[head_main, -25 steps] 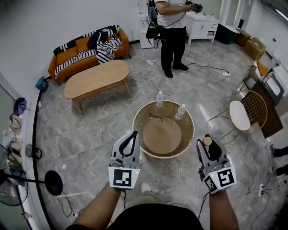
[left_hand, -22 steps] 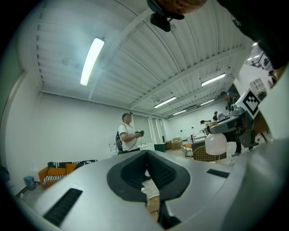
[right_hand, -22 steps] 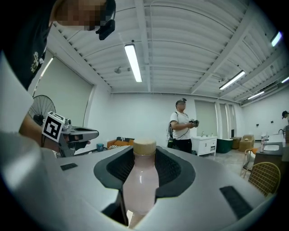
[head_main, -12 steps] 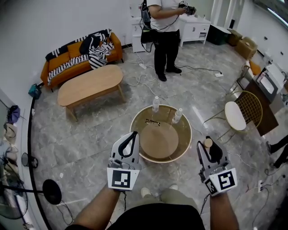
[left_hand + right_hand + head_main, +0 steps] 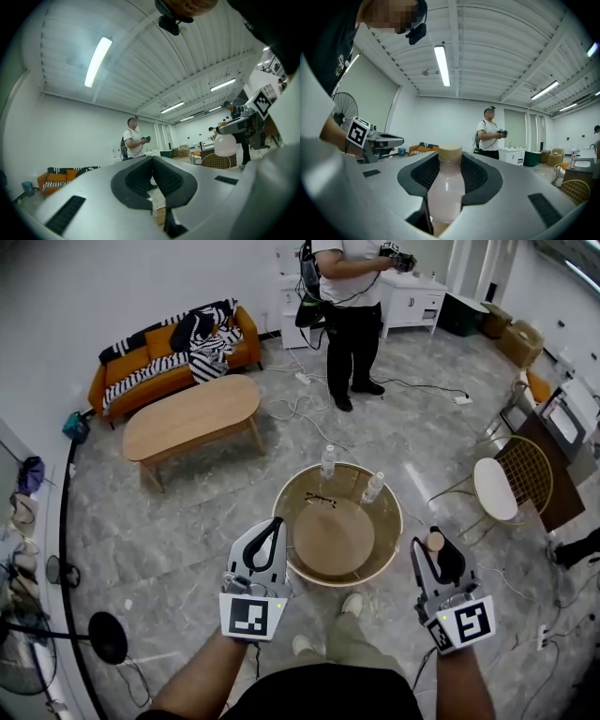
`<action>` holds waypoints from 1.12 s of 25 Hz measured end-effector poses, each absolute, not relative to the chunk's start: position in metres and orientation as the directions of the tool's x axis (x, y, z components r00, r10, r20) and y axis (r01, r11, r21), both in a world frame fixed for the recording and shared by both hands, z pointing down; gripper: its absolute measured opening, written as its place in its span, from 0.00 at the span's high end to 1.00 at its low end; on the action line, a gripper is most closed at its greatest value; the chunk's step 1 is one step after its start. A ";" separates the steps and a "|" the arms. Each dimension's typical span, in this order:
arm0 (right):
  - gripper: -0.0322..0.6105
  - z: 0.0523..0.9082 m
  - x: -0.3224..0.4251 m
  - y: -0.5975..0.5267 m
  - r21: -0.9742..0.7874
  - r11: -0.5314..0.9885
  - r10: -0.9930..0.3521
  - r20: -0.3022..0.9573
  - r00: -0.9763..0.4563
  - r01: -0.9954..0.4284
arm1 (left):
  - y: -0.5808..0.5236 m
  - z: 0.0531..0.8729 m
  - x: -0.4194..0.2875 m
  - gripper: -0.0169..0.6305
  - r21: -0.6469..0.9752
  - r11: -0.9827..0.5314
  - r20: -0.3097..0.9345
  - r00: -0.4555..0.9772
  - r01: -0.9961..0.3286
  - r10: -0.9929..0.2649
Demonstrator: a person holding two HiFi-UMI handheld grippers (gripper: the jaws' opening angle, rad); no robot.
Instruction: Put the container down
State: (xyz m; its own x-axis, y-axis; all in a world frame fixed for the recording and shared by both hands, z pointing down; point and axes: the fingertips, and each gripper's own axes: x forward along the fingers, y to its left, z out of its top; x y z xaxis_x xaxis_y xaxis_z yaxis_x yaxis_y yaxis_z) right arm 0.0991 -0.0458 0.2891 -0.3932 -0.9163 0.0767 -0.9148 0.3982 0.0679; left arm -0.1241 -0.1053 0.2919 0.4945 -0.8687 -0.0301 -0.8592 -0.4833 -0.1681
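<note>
Right gripper (image 5: 450,163) pinches container (image 5: 446,194) — pale bottle; left gripper (image 5: 152,160) jaws together, seemingly empty.

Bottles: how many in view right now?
3. On the round table, far side: left clear bottle, right clear bottle. The pale bottle with a tan cap is clamped in the right gripper. None looks hidden.

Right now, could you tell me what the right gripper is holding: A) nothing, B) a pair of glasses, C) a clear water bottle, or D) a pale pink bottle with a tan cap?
D: the fingers of the right gripper press on both sides of the pale pink bottle, tan cap on top.
</note>
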 end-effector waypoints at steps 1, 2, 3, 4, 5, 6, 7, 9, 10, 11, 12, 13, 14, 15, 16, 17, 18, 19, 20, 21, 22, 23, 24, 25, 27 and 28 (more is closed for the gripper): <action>0.71 0.289 0.100 -0.050 0.068 0.403 -0.914 0.075 -0.398 -0.913 | -0.108 0.292 -0.122 0.95 -0.171 -0.482 -0.027 0.494 -0.859 -0.869; 0.71 0.289 0.102 -0.055 0.066 0.406 -0.913 0.073 -0.402 -0.911 | -0.113 0.291 -0.120 0.95 -0.176 -0.481 -0.027 0.493 -0.859 -0.870; 0.71 0.289 0.103 -0.060 0.065 0.410 -0.911 0.073 -0.406 -0.910 | -0.117 0.290 -0.117 0.95 -0.181 -0.479 -0.029 0.492 -0.859 -0.870; 0.71 0.290 0.104 -0.064 0.063 0.415 -0.909 0.075 -0.410 -0.908 | -0.121 0.289 -0.115 0.95 -0.183 -0.477 -0.032 0.490 -0.860 -0.871; 0.71 0.290 0.106 -0.067 0.062 0.419 -0.907 0.076 -0.415 -0.906 | -0.123 0.289 -0.112 0.95 -0.183 -0.475 -0.033 0.488 -0.861 -0.872; 0.71 0.291 0.108 -0.069 0.060 0.424 -0.905 0.077 -0.419 -0.904 | -0.125 0.288 -0.109 0.95 -0.183 -0.473 -0.033 0.486 -0.862 -0.873; 0.71 0.291 0.110 -0.072 0.059 0.428 -0.903 0.076 -0.424 -0.902 | -0.126 0.288 -0.106 0.95 -0.181 -0.471 -0.033 0.484 -0.864 -0.875; 0.71 0.291 0.115 -0.076 0.055 0.434 -0.900 0.075 -0.429 -0.899 | -0.130 0.287 -0.100 0.95 -0.178 -0.468 -0.031 0.480 -0.866 -0.877; 0.71 0.291 0.117 -0.079 0.054 0.436 -0.899 0.076 -0.431 -0.898 | -0.132 0.288 -0.098 0.95 -0.177 -0.466 -0.029 0.478 -0.867 -0.878; 0.71 0.291 0.120 -0.083 0.053 0.438 -0.898 0.077 -0.433 -0.897 | -0.135 0.288 -0.096 0.95 -0.175 -0.465 -0.026 0.476 -0.868 -0.879; 0.71 0.292 0.121 -0.087 0.053 0.440 -0.897 0.079 -0.436 -0.896 | -0.138 0.290 -0.094 0.95 -0.174 -0.464 -0.023 0.474 -0.869 -0.880; 0.71 0.293 0.122 -0.090 0.052 0.443 -0.895 0.080 -0.439 -0.895 | -0.141 0.291 -0.093 0.95 -0.175 -0.462 -0.019 0.472 -0.869 -0.881; 0.71 0.294 0.123 -0.093 0.051 0.447 -0.893 0.082 -0.442 -0.893 | -0.144 0.293 -0.092 0.95 -0.176 -0.460 -0.015 0.470 -0.870 -0.883; 0.71 0.295 0.124 -0.097 0.051 0.450 -0.891 0.085 -0.445 -0.892 | -0.146 0.295 -0.091 0.95 -0.176 -0.459 -0.012 0.468 -0.871 -0.884; 0.71 0.297 0.125 -0.099 0.050 0.453 -0.890 0.088 -0.448 -0.890 | -0.149 0.297 -0.090 0.95 -0.175 -0.457 -0.010 0.466 -0.872 -0.885; 0.71 0.299 0.126 -0.102 0.049 0.456 -0.888 0.091 -0.450 -0.889 | -0.151 0.298 -0.088 0.95 -0.174 -0.456 -0.009 0.464 -0.873 -0.886; 0.71 0.301 0.127 -0.105 0.048 0.458 -0.887 0.094 -0.453 -0.888 | -0.153 0.299 -0.087 0.95 -0.173 -0.455 -0.008 0.463 -0.874 -0.886; 0.71 0.302 0.127 -0.108 0.046 0.460 -0.885 0.097 -0.455 -0.887 | -0.156 0.299 -0.086 0.95 -0.172 -0.454 -0.009 0.462 -0.874 -0.887; 0.71 0.302 0.127 -0.111 0.044 0.462 -0.884 0.099 -0.457 -0.886 | -0.158 0.299 -0.086 0.95 -0.171 -0.454 -0.009 0.462 -0.875 -0.887; 0.71 0.302 0.126 -0.113 0.042 0.464 -0.883 0.101 -0.459 -0.885 | -0.160 0.299 -0.087 0.95 -0.172 -0.453 -0.008 0.461 -0.875 -0.887; 0.71 0.302 0.126 -0.116 0.041 0.466 -0.882 0.103 -0.460 -0.884 | -0.162 0.299 -0.087 0.95 -0.173 -0.452 -0.004 0.460 -0.875 -0.888; 0.71 0.303 0.126 -0.119 0.040 0.468 -0.881 0.104 -0.463 -0.883 | -0.164 0.301 -0.087 0.95 -0.175 -0.451 0.000 0.458 -0.875 -0.889; 0.71 0.305 0.126 -0.122 0.039 0.470 -0.879 0.104 -0.464 -0.882 | -0.166 0.303 -0.087 0.95 -0.176 -0.450 0.003 0.457 -0.876 -0.890; 0.71 0.307 0.127 -0.125 0.038 0.472 -0.879 0.105 -0.466 -0.881 | -0.168 0.305 -0.086 0.95 -0.175 -0.449 0.005 0.455 -0.876 -0.890; 0.71 0.310 0.130 -0.129 0.035 0.473 -0.877 0.108 -0.468 -0.880 | -0.172 0.310 -0.084 0.95 -0.168 -0.447 0.013 0.451 -0.879 -0.892; 0.71 0.311 0.131 -0.131 0.033 0.474 -0.877 0.109 -0.468 -0.880 | -0.174 0.312 -0.083 0.95 -0.165 -0.446 0.017 0.450 -0.880 -0.893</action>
State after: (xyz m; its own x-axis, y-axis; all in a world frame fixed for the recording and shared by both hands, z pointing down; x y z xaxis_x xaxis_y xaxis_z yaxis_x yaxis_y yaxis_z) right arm 0.1311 -0.1312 0.3113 -0.4682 -0.8769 0.1093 -0.8799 0.4740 0.0333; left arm -0.0833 -0.1737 0.3115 0.4500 -0.8929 0.0168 -0.8795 -0.4463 -0.1650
